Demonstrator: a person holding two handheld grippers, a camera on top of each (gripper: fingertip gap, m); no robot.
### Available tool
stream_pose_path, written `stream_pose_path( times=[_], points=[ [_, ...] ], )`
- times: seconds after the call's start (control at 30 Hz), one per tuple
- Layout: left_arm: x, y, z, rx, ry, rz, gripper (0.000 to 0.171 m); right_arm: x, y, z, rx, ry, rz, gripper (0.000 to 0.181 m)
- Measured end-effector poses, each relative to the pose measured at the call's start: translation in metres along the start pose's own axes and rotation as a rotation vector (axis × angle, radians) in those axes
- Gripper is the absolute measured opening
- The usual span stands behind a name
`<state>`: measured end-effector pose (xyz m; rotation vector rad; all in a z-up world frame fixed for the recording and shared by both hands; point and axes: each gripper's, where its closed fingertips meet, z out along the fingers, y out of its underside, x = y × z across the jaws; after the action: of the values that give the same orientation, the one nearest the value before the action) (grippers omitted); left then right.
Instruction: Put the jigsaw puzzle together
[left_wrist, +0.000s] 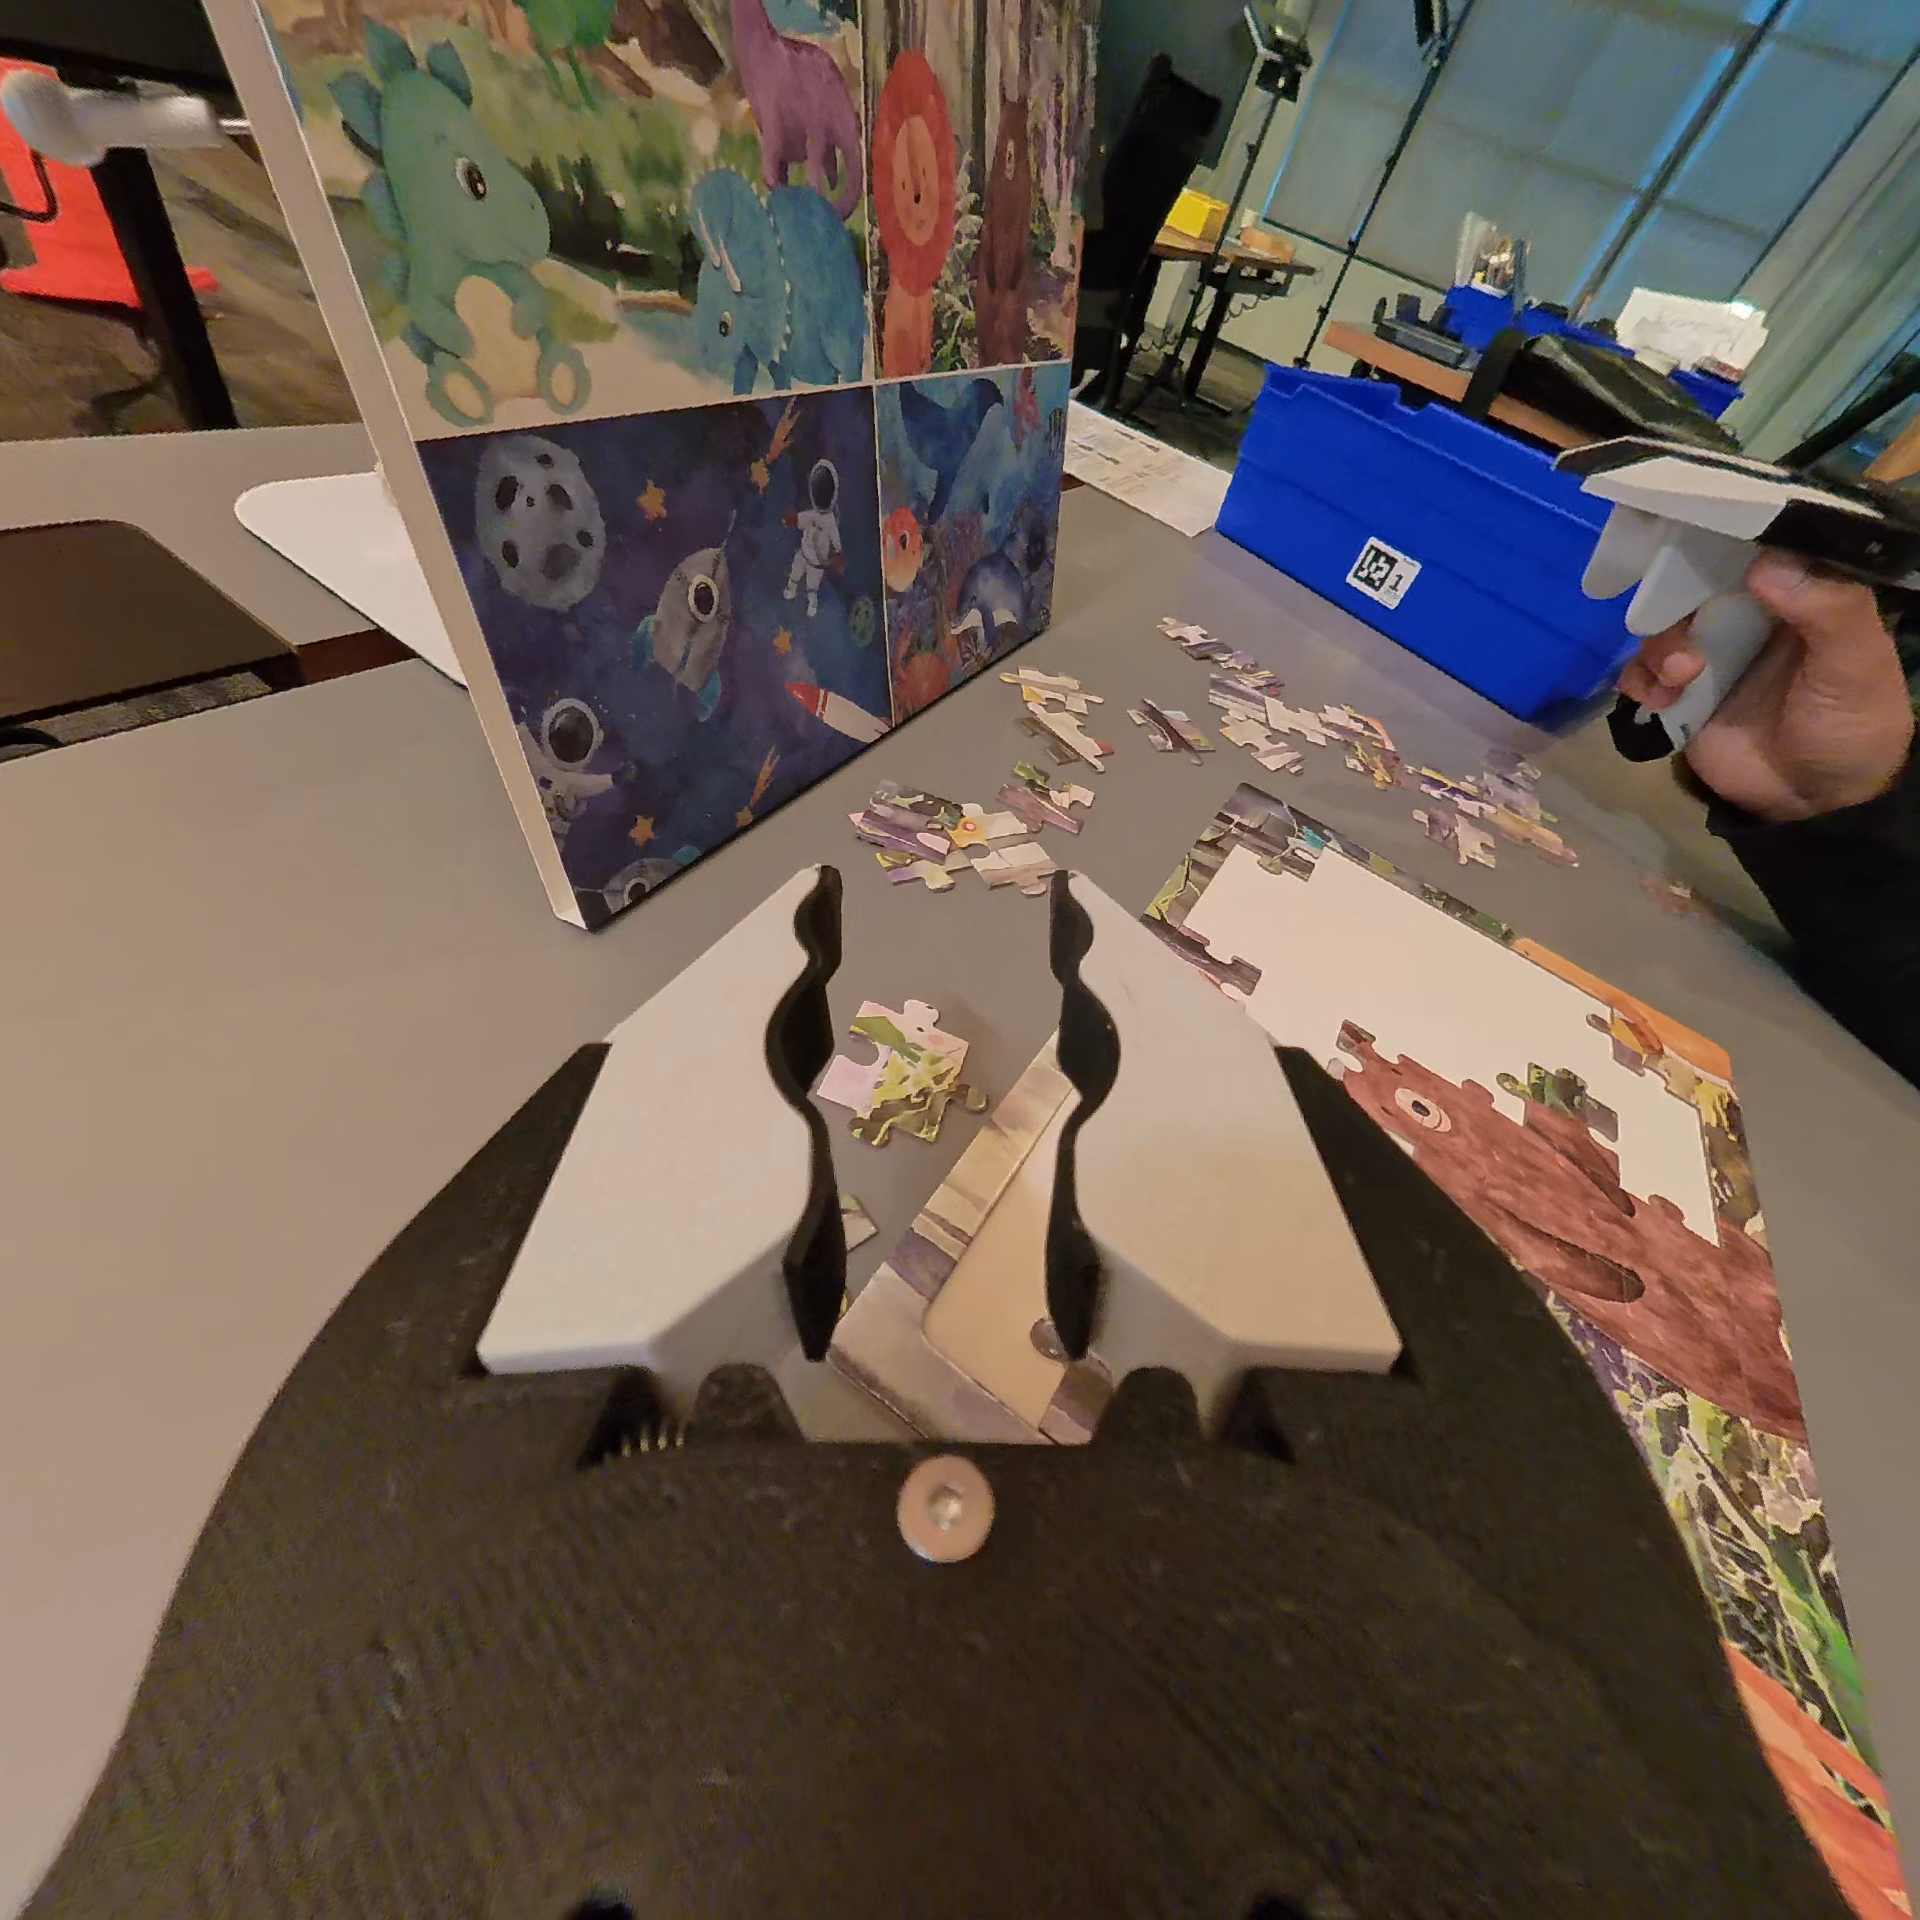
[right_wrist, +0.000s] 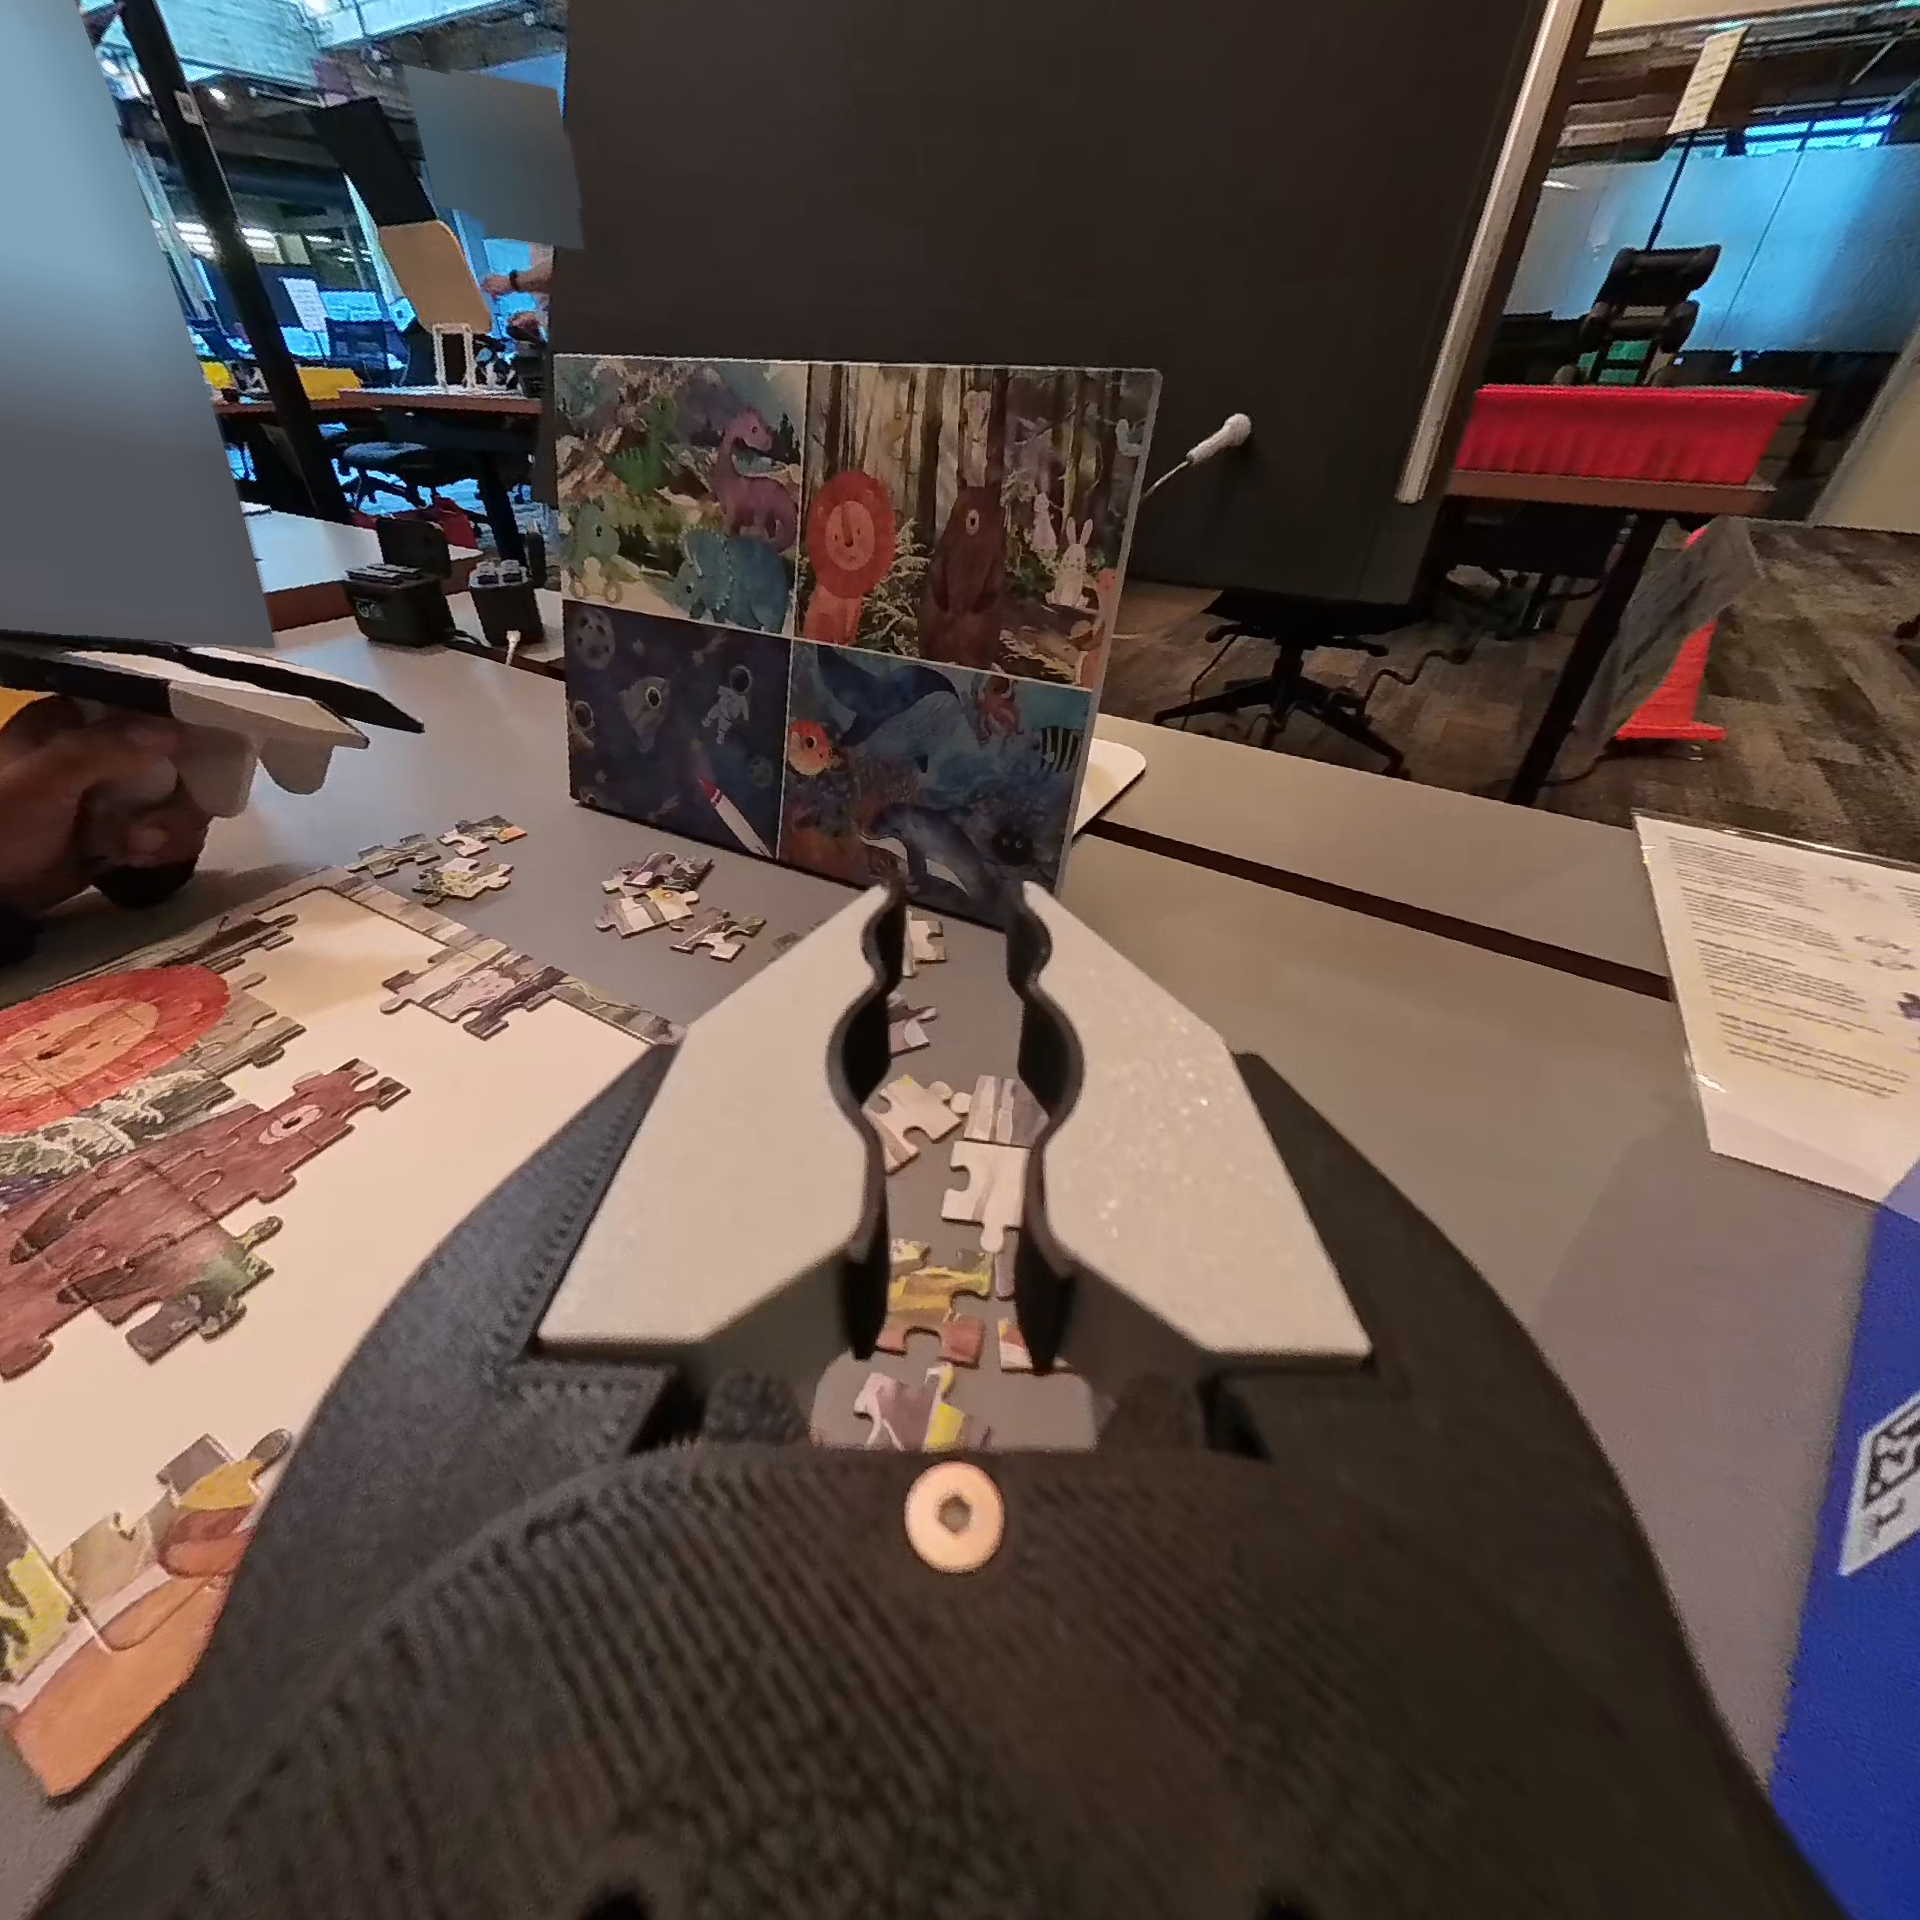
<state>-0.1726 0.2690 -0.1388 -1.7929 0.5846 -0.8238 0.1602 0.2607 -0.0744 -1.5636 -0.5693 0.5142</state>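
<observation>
With the puzzle (right_wrist: 125, 1164) half built, both grippers, left (left_wrist: 940, 914) and right (right_wrist: 951, 914), hover with fingers apart and empty over loose pieces (right_wrist: 977, 1174), likely choosing one.

The left tool (left_wrist: 940, 894) hangs low over the desk (left_wrist: 260, 935), its 2 fingers (left_wrist: 727, 1091) spread apart with nothing between them. The right tool (right_wrist: 956, 904) is likewise parted and empty, gripped by a hand (left_wrist: 1787, 707) around its handle.
</observation>
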Motion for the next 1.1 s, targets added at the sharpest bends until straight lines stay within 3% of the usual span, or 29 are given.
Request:
stream_pose_path(
  times=[0.6, 1.1],
  points=[
    [0.0, 0.0, 0.0, -0.002, -0.009, 0.011, 0.039, 0.009, 0.024, 0.006, -0.108, 0.021, 0.058, 0.023],
    [0.002, -0.002, -0.002, 0.016, -0.014, 0.028, 0.038, 0.002, 0.019, 0.01, -0.035, -0.019, 0.099, 0.021]
  ],
)
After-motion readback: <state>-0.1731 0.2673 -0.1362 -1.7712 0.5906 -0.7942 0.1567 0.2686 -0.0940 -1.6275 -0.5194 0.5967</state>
